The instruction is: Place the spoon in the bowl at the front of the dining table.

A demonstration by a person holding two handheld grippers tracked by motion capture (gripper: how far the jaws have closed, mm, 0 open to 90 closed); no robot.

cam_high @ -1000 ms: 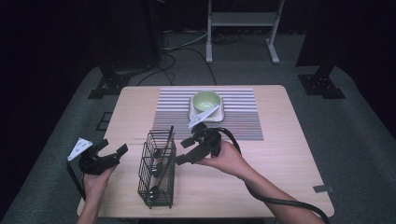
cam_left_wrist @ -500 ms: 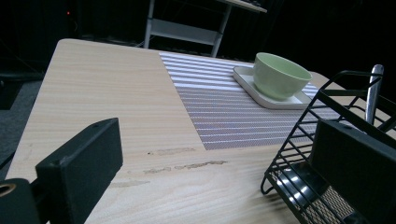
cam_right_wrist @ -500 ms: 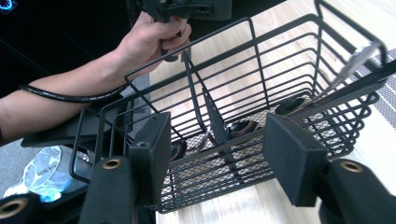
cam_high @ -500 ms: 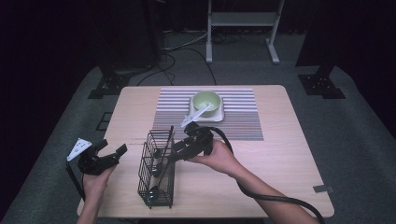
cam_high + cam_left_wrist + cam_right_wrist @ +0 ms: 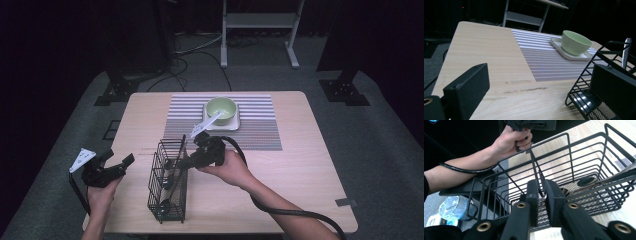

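Note:
A black wire basket (image 5: 167, 185) stands on the wooden table (image 5: 300, 165) near its front, with a metal utensil handle (image 5: 626, 52) sticking up and dark utensils lying in it. My right gripper (image 5: 181, 162) is at the basket's right upper rim. Its jaws have just been closing and now pinch a rim wire, so the right gripper (image 5: 541, 187) is shut on the basket (image 5: 584, 170). My left gripper (image 5: 120, 159) hovers left of the basket, open and holding nothing. Past the left gripper (image 5: 539, 75), its own view takes in the basket's corner (image 5: 579, 90).
A green bowl (image 5: 221, 110) sits on a white square plate (image 5: 235, 125) on a striped placemat (image 5: 260, 120) at the back of the table. Bare wood lies to the right of the basket and along the left side. A cable trails from my right hand.
My right gripper moved left and down from beside the bowl to the basket's rim, and its jaws went from open to shut on the wire. The left hand stayed where it was.

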